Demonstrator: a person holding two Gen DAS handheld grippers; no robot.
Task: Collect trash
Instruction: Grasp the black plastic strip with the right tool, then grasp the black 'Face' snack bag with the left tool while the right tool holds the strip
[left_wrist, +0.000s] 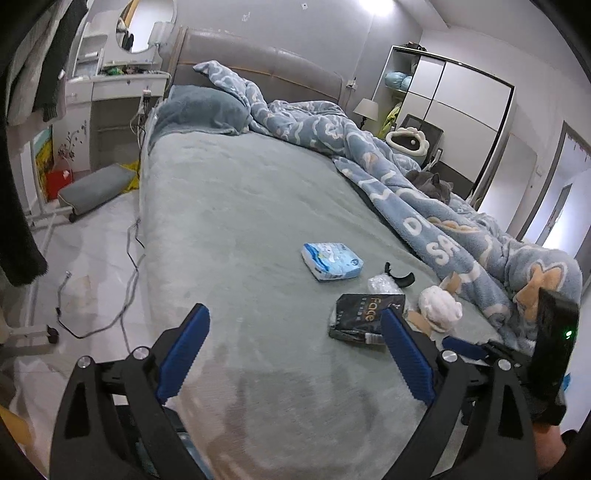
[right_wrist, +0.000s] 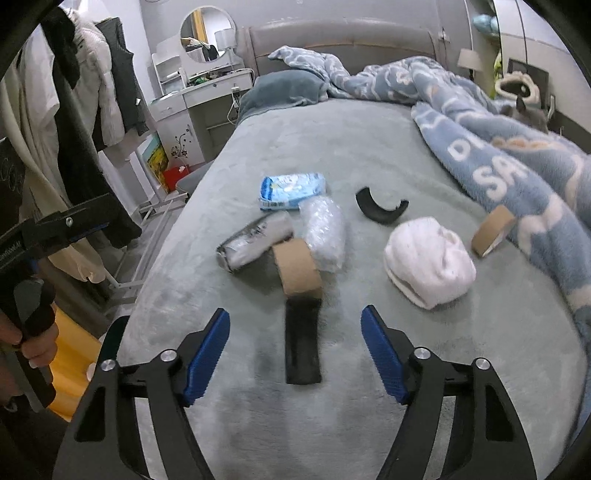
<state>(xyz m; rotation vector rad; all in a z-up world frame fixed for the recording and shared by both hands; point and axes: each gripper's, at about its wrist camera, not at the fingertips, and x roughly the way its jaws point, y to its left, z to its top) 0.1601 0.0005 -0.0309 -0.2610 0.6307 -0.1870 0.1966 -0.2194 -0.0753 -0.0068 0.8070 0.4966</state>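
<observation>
We are still on the approach: both the left tongs (left_wrist: 295, 354) and the right tongs (right_wrist: 295, 354) hang spread and empty over the bed (right_wrist: 369, 147). The trash lies scattered ahead; nearest the right tongs is a flat black strip (right_wrist: 303, 343), so next we lower and pinch it

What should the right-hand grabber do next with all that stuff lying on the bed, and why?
Probably ease the right gripper forward and down onto the black strip. Its jaws stand open with nothing held, and that strip lies flat on the bed right between the fingertips, nearer than the cardboard tape roll just beyond it.
</observation>
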